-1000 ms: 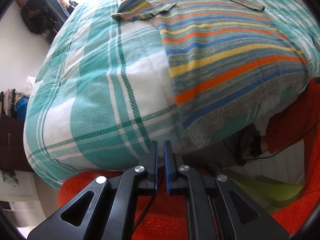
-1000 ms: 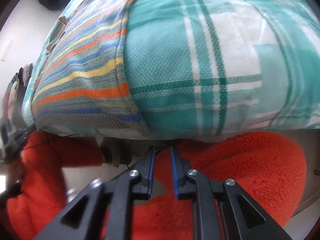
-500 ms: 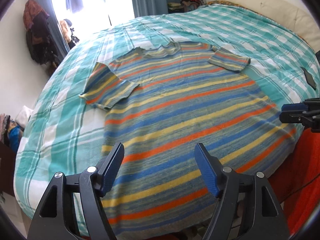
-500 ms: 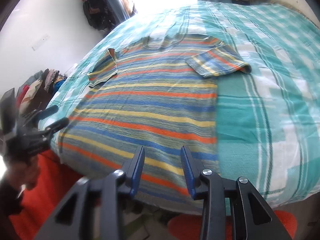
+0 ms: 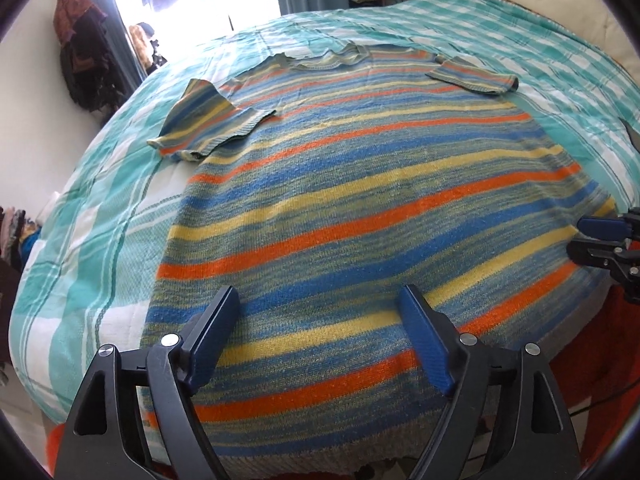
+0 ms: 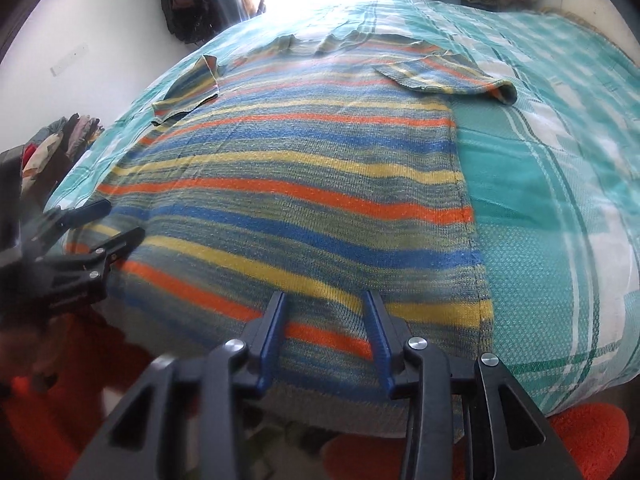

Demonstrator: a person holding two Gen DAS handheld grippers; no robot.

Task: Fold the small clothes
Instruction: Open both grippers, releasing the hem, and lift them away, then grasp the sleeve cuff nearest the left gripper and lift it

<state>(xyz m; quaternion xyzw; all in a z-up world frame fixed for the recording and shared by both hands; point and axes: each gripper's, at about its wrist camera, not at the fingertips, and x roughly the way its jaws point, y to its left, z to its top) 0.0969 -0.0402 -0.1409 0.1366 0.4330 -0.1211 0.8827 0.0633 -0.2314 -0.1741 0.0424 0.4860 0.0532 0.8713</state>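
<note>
Bed point(image 5: 100, 216): sweater point(image 5: 360, 200) lengthwise, collar far.

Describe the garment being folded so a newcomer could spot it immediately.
A bed with a teal-and-white plaid cover fills the room. The short-sleeved knit sweater lies flat on it, hem at the near edge. Only it carries orange, blue and yellow stripes.

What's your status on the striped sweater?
Left gripper open, right gripper part open, both just opening, empty. Striped sweater flat on bed, unfolded. Nothing in the way.
</note>
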